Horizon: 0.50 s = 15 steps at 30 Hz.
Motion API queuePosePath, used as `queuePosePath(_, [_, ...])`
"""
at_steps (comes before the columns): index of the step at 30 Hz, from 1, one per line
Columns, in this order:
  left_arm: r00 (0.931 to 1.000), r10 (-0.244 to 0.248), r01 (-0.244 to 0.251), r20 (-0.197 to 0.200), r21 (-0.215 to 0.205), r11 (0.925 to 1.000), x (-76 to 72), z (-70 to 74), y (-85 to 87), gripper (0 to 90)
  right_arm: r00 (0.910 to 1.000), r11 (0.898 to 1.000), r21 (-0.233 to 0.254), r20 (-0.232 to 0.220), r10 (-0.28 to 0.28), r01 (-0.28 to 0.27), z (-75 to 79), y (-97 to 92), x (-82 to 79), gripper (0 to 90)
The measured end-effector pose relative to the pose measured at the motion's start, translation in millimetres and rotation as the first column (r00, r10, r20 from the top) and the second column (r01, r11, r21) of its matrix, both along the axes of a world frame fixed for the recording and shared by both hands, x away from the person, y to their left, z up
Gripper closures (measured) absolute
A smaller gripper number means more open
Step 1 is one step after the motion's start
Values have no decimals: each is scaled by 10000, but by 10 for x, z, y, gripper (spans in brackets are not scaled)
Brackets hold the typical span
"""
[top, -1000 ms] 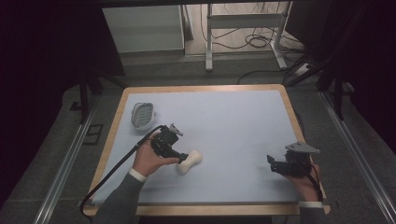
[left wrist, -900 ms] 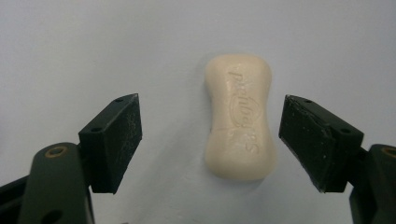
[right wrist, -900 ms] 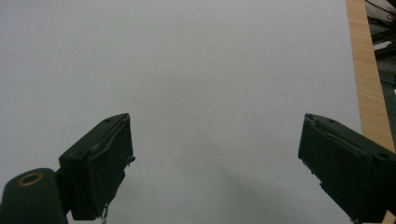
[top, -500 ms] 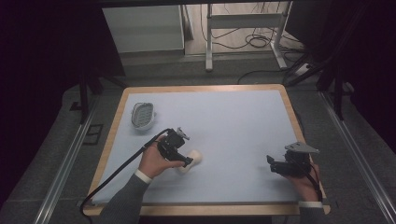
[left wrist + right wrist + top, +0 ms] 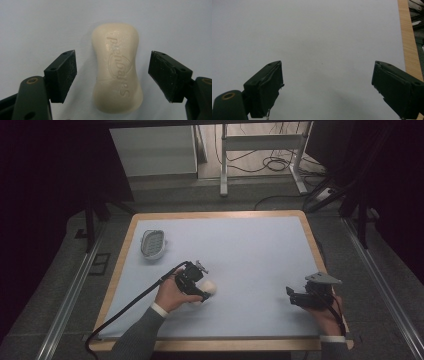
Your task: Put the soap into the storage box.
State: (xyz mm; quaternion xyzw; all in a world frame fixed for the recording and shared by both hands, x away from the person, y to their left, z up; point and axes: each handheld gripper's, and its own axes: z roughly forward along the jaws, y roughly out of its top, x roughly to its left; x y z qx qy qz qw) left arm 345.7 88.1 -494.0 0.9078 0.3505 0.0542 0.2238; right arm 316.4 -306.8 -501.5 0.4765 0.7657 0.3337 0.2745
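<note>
The soap bar (image 5: 209, 287) lies on the pale blue table (image 5: 250, 250) in the high view, tucked right at the tip of the left gripper (image 5: 200, 292), while the right gripper (image 5: 291, 296) rests well apart near the table's right edge, so the left hand is plainly the nearer one. In the left gripper view the soap bar (image 5: 117, 67) sits between the two black jaws with its long axis running along them, away from the camera; the jaws have just been closing slightly, yet bare table shows on both sides and neither pad touches it. In the right gripper view the right gripper (image 5: 327, 87) stands wide open over bare table (image 5: 324, 37), holding nothing.
</note>
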Motion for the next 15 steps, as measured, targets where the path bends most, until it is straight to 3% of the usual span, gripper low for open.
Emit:
queuePosePath(7, [9999, -77, 81, -134, 264, 9996, 19, -77, -37, 260, 10000, 10000, -48, -19, 13, -13, -11, 3, 5, 99])
queuePosePath(15, [9998, -6, 16, -197, 491, 9988, 10, -127, -69, 354, 10000, 10000, -71, -32, 2, -2, -16, 0, 6, 99])
